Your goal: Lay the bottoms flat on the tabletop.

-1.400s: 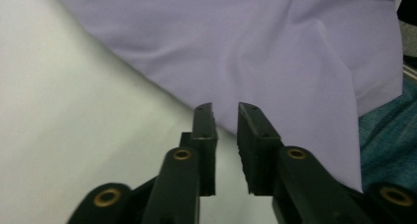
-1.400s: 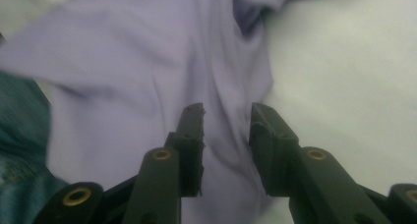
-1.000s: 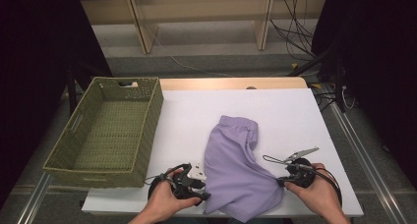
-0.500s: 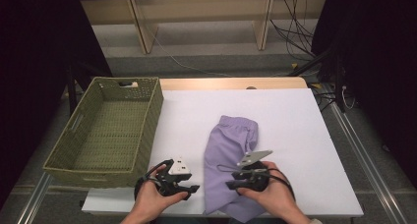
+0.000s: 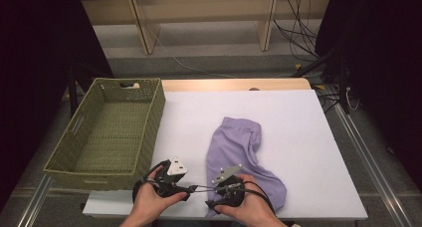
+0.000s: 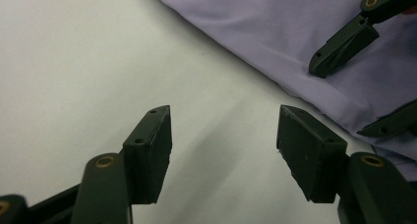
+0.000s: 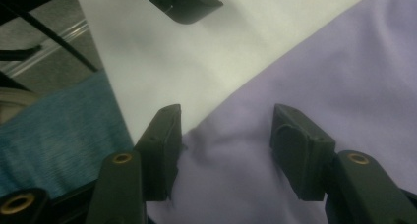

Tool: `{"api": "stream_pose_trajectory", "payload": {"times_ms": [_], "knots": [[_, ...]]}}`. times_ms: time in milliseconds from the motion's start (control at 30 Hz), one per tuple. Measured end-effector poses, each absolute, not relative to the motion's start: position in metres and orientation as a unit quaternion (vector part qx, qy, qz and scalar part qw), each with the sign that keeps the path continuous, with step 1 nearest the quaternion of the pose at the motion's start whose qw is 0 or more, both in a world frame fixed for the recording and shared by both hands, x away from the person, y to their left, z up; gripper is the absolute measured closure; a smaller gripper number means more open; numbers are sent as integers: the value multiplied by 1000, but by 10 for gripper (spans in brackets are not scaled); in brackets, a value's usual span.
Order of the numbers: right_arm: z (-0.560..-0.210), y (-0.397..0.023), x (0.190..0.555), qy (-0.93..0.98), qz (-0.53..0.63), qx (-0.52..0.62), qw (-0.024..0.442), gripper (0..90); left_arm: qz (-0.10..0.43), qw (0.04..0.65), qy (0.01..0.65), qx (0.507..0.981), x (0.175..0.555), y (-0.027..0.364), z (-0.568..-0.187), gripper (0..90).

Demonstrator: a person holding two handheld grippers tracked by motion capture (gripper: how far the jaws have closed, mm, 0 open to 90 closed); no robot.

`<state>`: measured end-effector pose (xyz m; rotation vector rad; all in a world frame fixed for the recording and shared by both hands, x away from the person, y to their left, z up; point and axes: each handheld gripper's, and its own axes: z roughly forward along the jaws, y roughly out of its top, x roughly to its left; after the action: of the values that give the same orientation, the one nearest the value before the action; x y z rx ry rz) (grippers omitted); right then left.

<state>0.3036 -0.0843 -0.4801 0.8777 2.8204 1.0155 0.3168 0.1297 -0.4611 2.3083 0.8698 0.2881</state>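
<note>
With its jaws just opened and standing wide over the lilac shorts (image 5: pixel 238 160), the right tool (image 5: pixel 213 198) may pinch one layer only, while the left tool (image 5: pixel 188 191), also widening, holds nothing.

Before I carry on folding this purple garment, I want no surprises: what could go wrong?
The right gripper is open over the purple garment's near edge; closing now might catch one layer and undo the fold. The left gripper stands open above bare table, so it may close on nothing. Both grippers sit close together and could collide.
</note>
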Motion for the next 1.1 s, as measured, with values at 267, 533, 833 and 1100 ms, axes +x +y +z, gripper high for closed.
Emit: {"api": "stream_pose_trajectory", "payload": {"times_ms": [267, 533, 833, 1100], "knots": [[-481, -84, 299, 901, 312, 294, 70, 834, 109, 322, 326, 882, 316, 127, -463, 383], [-463, -103, 309, 877, 354, 324, 12, 870, 92, 328, 313, 887, 315, 120, -465, 427], [-450, -136, 323, 842, 403, 359, -20, 865, 30, 366, 292, 883, 320, 99, -464, 583], [-451, -133, 322, 839, 410, 356, -34, 844, 69, 375, 237, 894, 324, 83, -464, 579]]}}
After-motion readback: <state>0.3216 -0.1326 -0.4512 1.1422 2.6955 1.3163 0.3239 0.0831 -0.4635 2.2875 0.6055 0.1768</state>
